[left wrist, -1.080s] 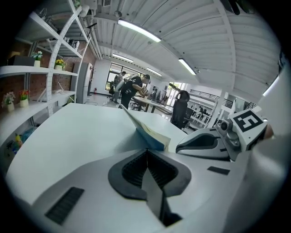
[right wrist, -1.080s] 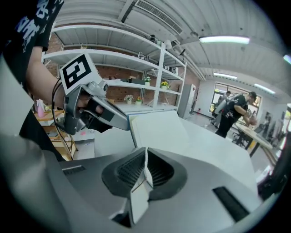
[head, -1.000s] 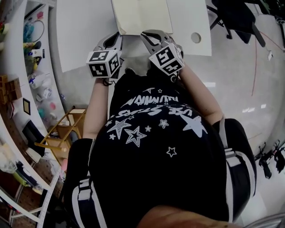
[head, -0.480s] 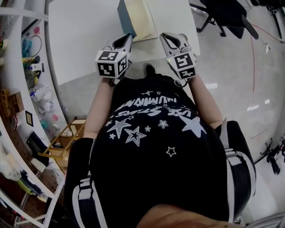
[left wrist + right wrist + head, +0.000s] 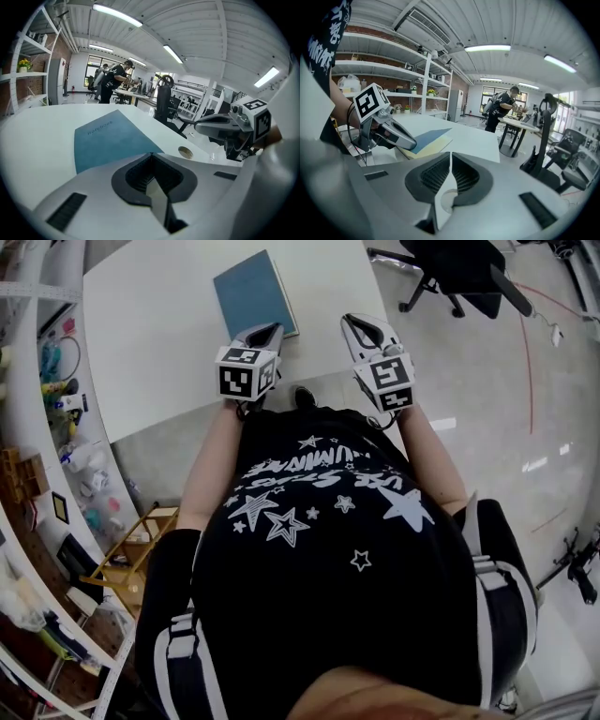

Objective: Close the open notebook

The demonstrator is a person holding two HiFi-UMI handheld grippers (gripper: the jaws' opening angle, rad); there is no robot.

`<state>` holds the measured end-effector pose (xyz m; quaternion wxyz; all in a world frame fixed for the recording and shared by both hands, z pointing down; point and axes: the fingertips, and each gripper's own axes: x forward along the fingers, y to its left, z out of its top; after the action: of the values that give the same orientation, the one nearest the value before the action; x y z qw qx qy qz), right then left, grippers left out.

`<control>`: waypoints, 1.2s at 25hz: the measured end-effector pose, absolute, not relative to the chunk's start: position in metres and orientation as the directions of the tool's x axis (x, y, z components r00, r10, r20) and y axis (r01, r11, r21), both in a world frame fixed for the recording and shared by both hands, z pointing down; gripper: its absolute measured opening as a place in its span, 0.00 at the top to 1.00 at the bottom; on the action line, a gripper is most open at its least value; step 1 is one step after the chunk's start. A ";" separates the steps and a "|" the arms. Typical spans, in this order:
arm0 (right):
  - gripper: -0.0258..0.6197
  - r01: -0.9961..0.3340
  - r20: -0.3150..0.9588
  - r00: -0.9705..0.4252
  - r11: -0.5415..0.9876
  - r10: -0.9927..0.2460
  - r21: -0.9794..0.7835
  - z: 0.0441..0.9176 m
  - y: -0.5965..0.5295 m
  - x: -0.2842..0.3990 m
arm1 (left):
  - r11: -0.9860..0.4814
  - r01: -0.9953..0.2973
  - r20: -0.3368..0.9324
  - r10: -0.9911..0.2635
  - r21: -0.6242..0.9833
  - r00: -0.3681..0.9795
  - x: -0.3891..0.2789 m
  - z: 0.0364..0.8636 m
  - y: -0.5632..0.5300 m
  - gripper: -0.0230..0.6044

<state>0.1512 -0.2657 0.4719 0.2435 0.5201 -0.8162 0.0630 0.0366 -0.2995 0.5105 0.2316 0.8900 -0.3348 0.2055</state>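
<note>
The notebook [image 5: 255, 294] lies closed on the white table [image 5: 159, 343], blue cover up, its printed title showing in the left gripper view [image 5: 110, 140]. My left gripper [image 5: 270, 331] hovers just off the notebook's near corner, shut and holding nothing; its jaws meet at the tips [image 5: 150, 153]. My right gripper [image 5: 362, 322] hangs over the table's near right corner, to the right of the notebook, also shut and holding nothing [image 5: 450, 153]. The right gripper view shows the notebook [image 5: 429, 137] with its cream page edge under the cover, partly behind the left gripper [image 5: 389, 132].
A round cable hole [image 5: 185, 151] sits in the tabletop right of the notebook. A black office chair [image 5: 464, 277] stands beyond the table's right end. Shelves [image 5: 52, 381] line the left wall, with a wooden stool [image 5: 141, 521] beside me. A person [image 5: 112, 79] works at a far desk.
The notebook, open with cream pages showing, folded over and now lies shut with its blue cover up. Both grippers drew back from it toward the table's near edge.
</note>
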 end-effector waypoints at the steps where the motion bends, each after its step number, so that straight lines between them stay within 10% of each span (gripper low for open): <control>1: 0.93 -0.883 0.466 -0.337 0.446 -0.818 0.144 0.474 -0.267 0.159 | -0.664 -0.695 0.534 -0.495 0.276 0.685 0.041 0.515 -0.300 0.94; 30: 0.94 -0.956 0.208 -0.282 0.256 -0.936 -0.144 0.428 -0.118 0.060 | -0.602 -0.715 0.202 -0.697 0.355 0.688 -0.170 0.385 -0.128 0.94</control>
<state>0.0604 -0.1176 0.4279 0.0402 0.5977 -0.7915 0.1211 -0.1704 -0.1280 0.3848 0.2078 0.8948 -0.3945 0.0213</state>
